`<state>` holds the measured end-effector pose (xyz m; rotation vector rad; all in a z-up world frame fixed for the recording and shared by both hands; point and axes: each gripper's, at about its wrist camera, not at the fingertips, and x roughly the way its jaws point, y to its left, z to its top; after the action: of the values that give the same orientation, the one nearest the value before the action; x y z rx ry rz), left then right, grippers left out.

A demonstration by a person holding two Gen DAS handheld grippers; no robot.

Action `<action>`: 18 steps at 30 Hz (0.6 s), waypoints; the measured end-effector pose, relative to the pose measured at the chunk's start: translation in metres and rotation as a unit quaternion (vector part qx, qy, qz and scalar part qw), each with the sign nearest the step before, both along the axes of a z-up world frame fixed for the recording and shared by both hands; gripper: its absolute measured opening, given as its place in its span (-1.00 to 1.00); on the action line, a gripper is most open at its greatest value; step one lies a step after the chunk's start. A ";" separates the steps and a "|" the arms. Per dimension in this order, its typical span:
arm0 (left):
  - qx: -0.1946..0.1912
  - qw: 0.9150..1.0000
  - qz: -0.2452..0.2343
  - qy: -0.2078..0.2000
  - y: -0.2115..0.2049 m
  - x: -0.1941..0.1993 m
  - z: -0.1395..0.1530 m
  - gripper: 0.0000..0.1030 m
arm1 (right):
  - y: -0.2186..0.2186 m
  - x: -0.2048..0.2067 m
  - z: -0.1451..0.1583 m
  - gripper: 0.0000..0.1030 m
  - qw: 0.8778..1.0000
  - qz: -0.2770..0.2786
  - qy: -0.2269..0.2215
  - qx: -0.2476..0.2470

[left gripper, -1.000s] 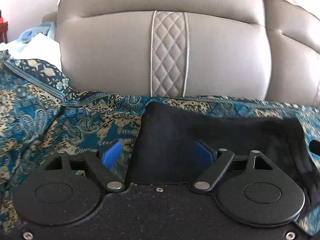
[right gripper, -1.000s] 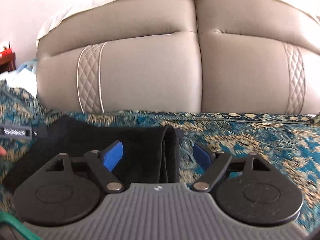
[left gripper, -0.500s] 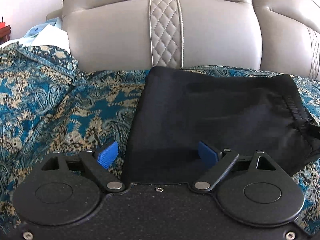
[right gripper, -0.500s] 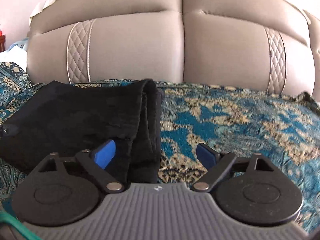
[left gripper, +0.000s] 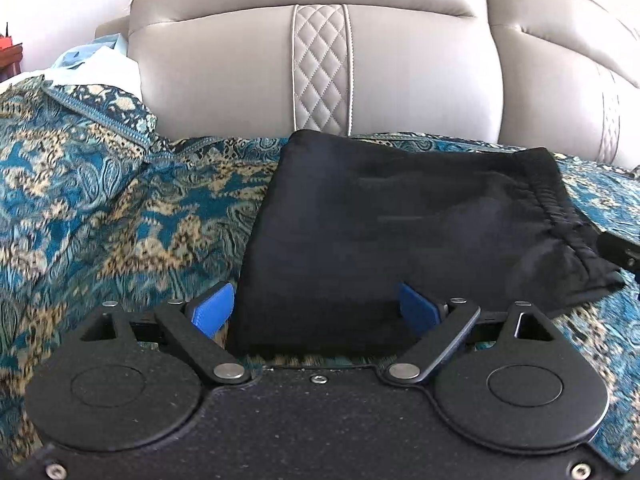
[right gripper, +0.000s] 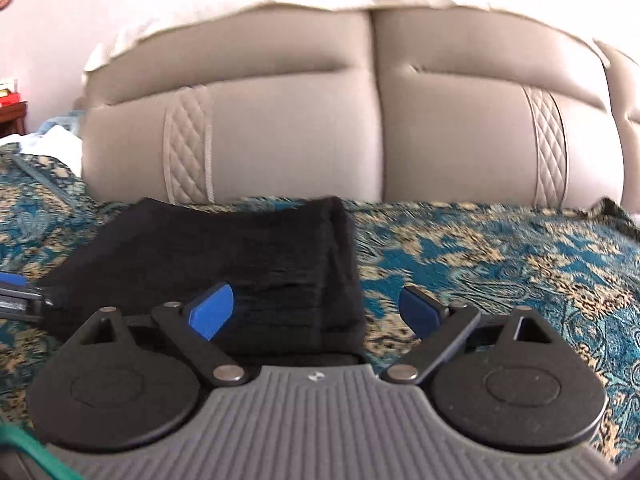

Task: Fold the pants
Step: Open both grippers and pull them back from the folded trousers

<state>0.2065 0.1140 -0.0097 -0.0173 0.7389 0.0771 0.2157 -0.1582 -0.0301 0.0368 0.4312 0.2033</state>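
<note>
The black pants (left gripper: pixel 400 220) lie folded into a compact rectangle on a blue and gold patterned cover (left gripper: pixel 100 208), close to the sofa back. Their elastic waistband (left gripper: pixel 548 200) faces right. My left gripper (left gripper: pixel 316 308) is open, its blue pads straddling the near left edge of the pants without holding them. In the right wrist view the pants (right gripper: pixel 224 256) sit left of centre. My right gripper (right gripper: pixel 316 312) is open over their near right corner. The tip of the left gripper (right gripper: pixel 16 296) shows at the left edge there.
A grey leather sofa back (left gripper: pixel 400 72) with quilted strips rises just behind the pants. Light blue and white cloth (left gripper: pixel 92 64) is piled at the far left. The patterned cover (right gripper: pixel 500 264) stretches right of the pants. A green cable (right gripper: pixel 24 452) crosses the right gripper's lower left corner.
Both grippers have pulled back and risen from the pants, so more of the folded stack shows. Both stayed open. The pants have not moved.
</note>
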 end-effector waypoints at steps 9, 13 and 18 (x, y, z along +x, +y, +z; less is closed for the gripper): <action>-0.011 1.000 -0.003 0.014 -0.001 -0.034 -0.013 0.77 | 0.035 -0.037 -0.018 0.96 0.999 0.043 0.008 -0.015; -0.011 1.000 -0.001 0.023 -0.001 -0.041 -0.022 0.79 | 0.044 -0.045 -0.027 0.99 0.998 0.046 0.015 -0.029; -0.009 1.000 -0.001 0.019 -0.002 -0.042 -0.026 0.94 | 0.050 -0.043 -0.033 1.00 0.998 0.040 0.019 -0.037</action>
<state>0.1643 0.1116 -0.0352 -0.0328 0.7781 0.0694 0.1728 -0.1085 -0.0633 -0.0492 0.4777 0.2664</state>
